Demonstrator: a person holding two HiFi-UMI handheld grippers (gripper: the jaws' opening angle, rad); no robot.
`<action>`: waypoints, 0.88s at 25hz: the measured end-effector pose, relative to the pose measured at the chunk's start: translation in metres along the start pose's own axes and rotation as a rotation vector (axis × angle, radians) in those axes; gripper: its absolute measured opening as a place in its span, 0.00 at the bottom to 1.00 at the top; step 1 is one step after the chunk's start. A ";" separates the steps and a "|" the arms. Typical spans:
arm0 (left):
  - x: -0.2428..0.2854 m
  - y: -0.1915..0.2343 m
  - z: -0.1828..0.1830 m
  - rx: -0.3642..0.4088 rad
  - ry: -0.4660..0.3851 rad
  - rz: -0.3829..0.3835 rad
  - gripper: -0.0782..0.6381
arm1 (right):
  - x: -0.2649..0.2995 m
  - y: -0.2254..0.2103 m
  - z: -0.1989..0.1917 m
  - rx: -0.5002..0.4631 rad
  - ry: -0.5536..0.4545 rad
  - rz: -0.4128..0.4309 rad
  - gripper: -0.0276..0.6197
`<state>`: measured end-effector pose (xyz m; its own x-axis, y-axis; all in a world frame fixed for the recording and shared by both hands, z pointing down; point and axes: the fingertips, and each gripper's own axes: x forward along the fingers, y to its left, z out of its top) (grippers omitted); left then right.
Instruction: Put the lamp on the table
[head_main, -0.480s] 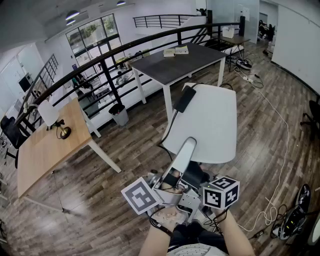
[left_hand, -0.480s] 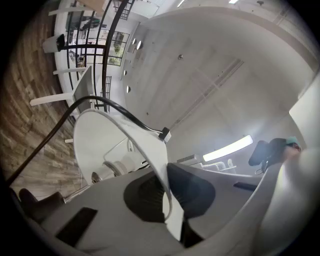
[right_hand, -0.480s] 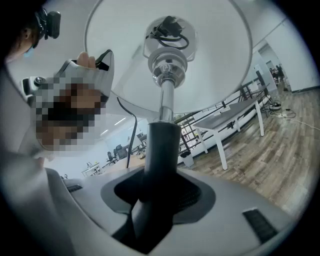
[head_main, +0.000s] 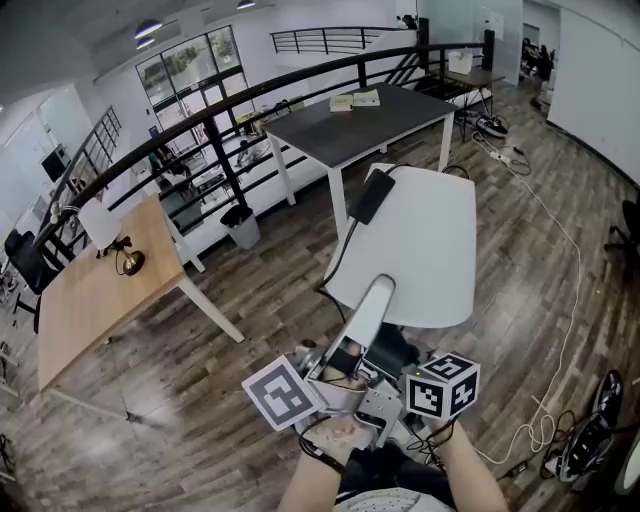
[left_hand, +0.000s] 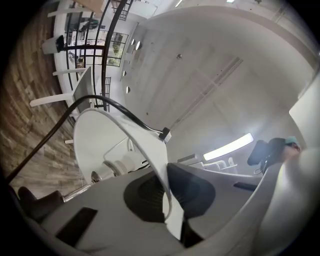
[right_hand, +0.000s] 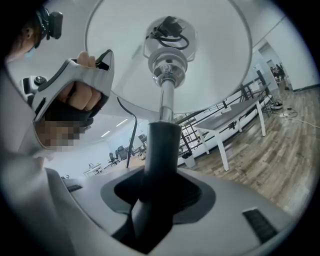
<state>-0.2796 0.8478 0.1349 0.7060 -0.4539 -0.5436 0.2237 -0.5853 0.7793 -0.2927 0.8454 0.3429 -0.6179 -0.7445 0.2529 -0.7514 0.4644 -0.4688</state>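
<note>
1. Well, nearest to me, my left gripper (left_hand: 169, 215) has its jaws pressed together on the thin white rim of the shade (left_hand: 125, 145).
2. My right gripper (right_hand: 155, 210) has its jaws clamped on the dark stem (right_hand: 162, 145), which runs up to a metal collar under the shade.
3. So the lamp (head_main: 410, 250) is held between both grippers in the air over the wooden floor (head_main: 280, 290). In the head view it is just past my marker cubes toward 12 o'clock, touching no tabletop.
4. A black cord (left_hand: 55, 130) runs over the shade's edge, and a black adapter (head_main: 370, 197) lies on the shade's far side.
5. Farther out at 12 o'clock stands a dark tabletop (head_main: 380, 125) with two books (head_main: 353, 101) at its far edge.
6. At 9 o'clock there is a wooden tabletop (head_main: 90, 295) carrying a second lamp (head_main: 100, 228).
7. Between those two, by the black railing (head_main: 215, 135), stands a bin (head_main: 240, 228).
</note>
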 end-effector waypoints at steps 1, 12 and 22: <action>0.002 0.000 -0.002 0.001 0.000 0.000 0.13 | -0.002 -0.001 0.001 0.000 -0.002 0.002 0.32; 0.033 0.009 -0.030 0.021 -0.011 -0.022 0.13 | -0.026 -0.035 0.012 -0.013 -0.001 0.019 0.32; 0.047 0.030 -0.042 0.008 -0.023 0.004 0.13 | -0.033 -0.062 0.011 -0.002 0.020 0.020 0.32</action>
<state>-0.2114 0.8372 0.1459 0.6913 -0.4715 -0.5476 0.2153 -0.5890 0.7789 -0.2231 0.8360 0.3546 -0.6369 -0.7256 0.2606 -0.7396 0.4796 -0.4723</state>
